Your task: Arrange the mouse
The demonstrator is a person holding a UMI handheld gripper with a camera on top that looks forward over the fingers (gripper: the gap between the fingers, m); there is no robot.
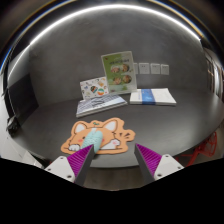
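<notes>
An orange cartoon-shaped mat [104, 137] with a pale blue patch [90, 136] lies flat on the grey desk [165, 125], just ahead of my fingers. I cannot tell whether the blue patch is print or a thing lying on the mat. No mouse shows plainly. My gripper [113, 160] is open and empty. Its purple pads stand well apart: the left fingertip [82, 157] is at the mat's near edge and the right fingertip [147, 157] is over bare desk beside the mat.
A green and white leaflet [118, 69] stands upright at the back of the desk. Printed sheets [99, 100] lie in front of it, and a blue and white booklet [153, 96] lies to their right. A dark object [14, 100] stands far left.
</notes>
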